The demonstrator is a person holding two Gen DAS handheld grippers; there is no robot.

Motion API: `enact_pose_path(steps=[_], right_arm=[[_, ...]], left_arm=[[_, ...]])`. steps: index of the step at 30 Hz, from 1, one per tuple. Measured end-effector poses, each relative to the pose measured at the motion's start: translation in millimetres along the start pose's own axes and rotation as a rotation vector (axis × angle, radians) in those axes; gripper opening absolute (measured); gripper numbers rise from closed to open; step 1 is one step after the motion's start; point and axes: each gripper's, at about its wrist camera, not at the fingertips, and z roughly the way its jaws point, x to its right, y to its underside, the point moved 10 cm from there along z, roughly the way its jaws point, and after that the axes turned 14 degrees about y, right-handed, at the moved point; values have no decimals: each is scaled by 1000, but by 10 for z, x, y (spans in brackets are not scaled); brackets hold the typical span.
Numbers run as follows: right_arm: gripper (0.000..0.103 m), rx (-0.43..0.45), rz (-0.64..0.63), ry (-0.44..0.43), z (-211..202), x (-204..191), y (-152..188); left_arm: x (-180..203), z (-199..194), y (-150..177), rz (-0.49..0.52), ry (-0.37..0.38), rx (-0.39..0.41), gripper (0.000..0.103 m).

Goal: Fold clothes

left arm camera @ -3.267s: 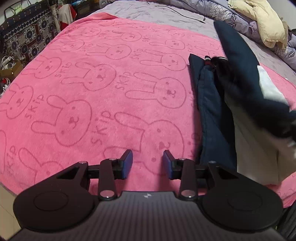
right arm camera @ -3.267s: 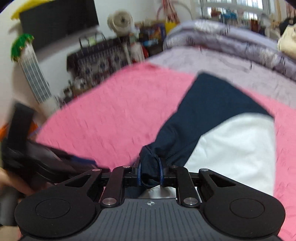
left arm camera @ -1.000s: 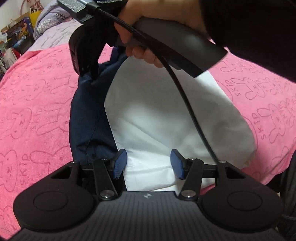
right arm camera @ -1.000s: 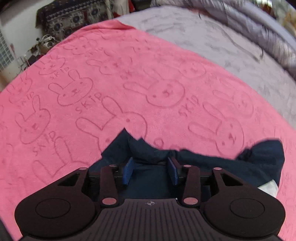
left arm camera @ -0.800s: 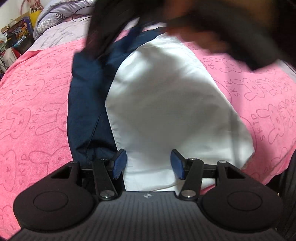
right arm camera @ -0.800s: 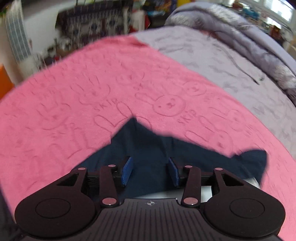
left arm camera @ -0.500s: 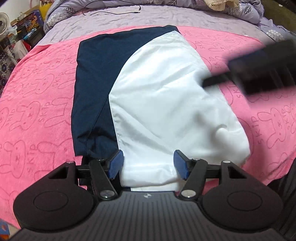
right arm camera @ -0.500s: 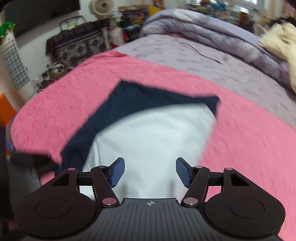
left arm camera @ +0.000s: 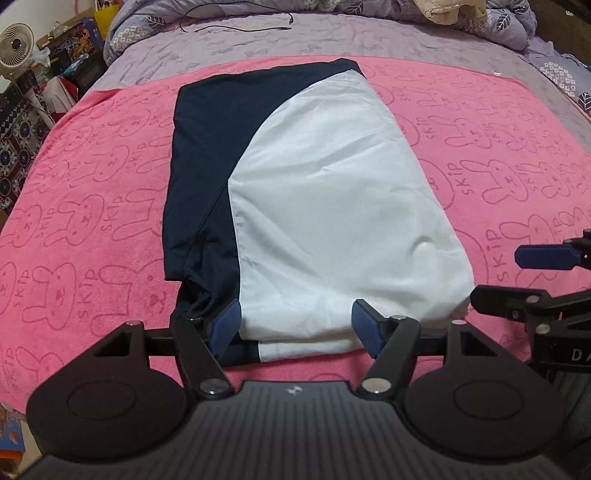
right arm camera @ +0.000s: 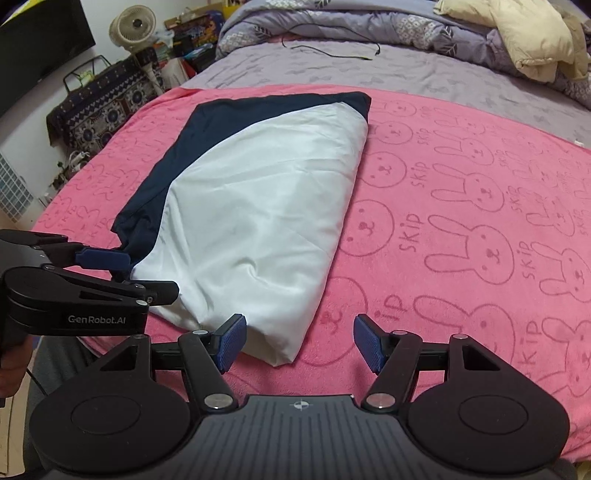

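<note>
A folded navy-and-white garment [left arm camera: 332, 203] lies flat on the pink bunny towel [left arm camera: 92, 221]. My left gripper [left arm camera: 295, 325] hovers over the garment's near edge. Its jaws are opening, the white hem lies between them, and the pads do not press on it. In the right wrist view the garment [right arm camera: 258, 203] lies ahead and to the left. My right gripper [right arm camera: 300, 341] is at its near right corner with jaws opening; the white corner lies loose between them, by the left pad. Each view shows the other gripper at its side edge.
The towel [right arm camera: 480, 221] covers a bed with a lilac sheet [left arm camera: 332, 37]. A black cable [right arm camera: 332, 51] and a cream blanket [right arm camera: 517, 33] lie at the far end. A fan [right arm camera: 133, 22] and cluttered furniture stand to the left.
My right gripper has let go of the navy cloth at the far end and swung back to the near right corner. Both pairs of jaws stand wider. The garment now lies flat.
</note>
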Motion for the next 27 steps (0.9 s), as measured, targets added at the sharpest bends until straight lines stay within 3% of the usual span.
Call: enact_pose_path(steps=[27], right_arm=[[70, 4, -83, -5, 25, -268, 136]], left_arm=[[-46, 116, 124, -62, 18, -41, 72]])
